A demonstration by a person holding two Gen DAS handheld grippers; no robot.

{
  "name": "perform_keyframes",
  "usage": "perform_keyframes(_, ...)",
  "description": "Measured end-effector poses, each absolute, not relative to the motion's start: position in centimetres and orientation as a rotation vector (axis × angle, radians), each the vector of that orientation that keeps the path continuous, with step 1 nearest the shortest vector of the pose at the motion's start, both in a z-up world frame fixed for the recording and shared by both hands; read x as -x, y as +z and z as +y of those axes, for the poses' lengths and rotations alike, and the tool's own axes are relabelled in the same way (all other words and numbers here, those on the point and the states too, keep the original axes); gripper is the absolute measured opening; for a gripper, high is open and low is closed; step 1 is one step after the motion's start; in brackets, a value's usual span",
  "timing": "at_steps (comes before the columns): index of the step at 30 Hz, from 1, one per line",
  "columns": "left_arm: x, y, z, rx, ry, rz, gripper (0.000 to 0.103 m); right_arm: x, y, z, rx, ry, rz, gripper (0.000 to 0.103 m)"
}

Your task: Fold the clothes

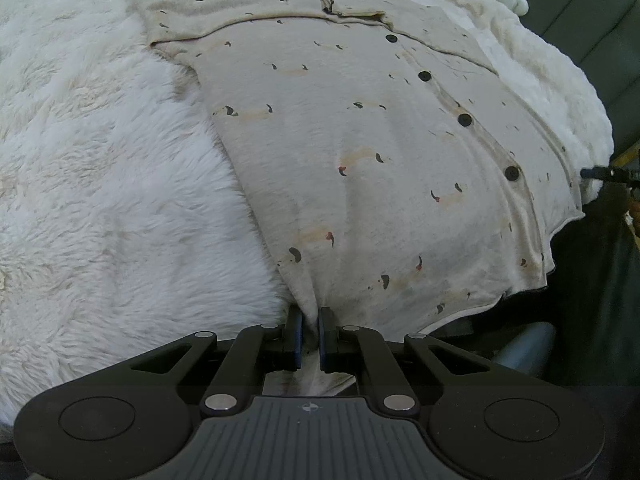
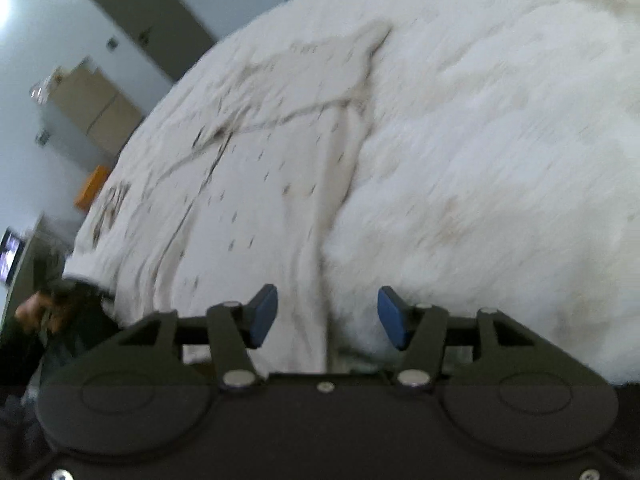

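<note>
A cream button-up shirt [image 1: 360, 140] with small dark and red specks lies spread on a white fluffy blanket [image 1: 100, 200], buttons running down its right side. My left gripper [image 1: 310, 334] is shut on the shirt's bottom hem, which bunches up between the blue pads. In the blurred right wrist view the same shirt [image 2: 240, 184] stretches away to the left over the blanket [image 2: 500, 160]. My right gripper [image 2: 327, 317] is open above the shirt's near edge, with nothing pinched between its blue pads [image 2: 265, 312].
A dark green padded surface [image 1: 580, 20] borders the blanket at the upper right. A thin dark tool tip [image 1: 600, 174] pokes in at the right edge. In the right wrist view a hand [image 2: 36, 312], a beige cabinet [image 2: 96, 108] and an orange object [image 2: 92, 186] stand at the left.
</note>
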State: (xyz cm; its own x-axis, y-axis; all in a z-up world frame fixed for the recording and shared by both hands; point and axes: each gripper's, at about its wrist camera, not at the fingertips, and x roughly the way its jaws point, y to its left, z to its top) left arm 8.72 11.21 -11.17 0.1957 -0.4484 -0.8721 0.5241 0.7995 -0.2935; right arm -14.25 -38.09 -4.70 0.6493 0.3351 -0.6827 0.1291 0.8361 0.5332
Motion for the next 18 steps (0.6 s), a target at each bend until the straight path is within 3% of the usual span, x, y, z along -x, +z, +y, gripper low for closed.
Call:
perform_keyframes(10, -7.3, -9.3, 13.1, -0.054, -0.688, 1.203, 0.008, 10.8, -6.4, -36.4, -0.514, 0.165, 0.956, 0.059)
perform_keyframes(16, -8.3, -8.1, 16.5, 0.189, -0.748, 1.243, 0.031, 10.6, -7.1, -36.9, -0.583, 0.161, 0.934, 0.06)
perform_keyframes(18, -8.4, -8.0, 16.9, 0.239, -0.752, 1.24, 0.031, 10.4, -7.2, -37.3, -0.609, 0.166, 0.913, 0.06)
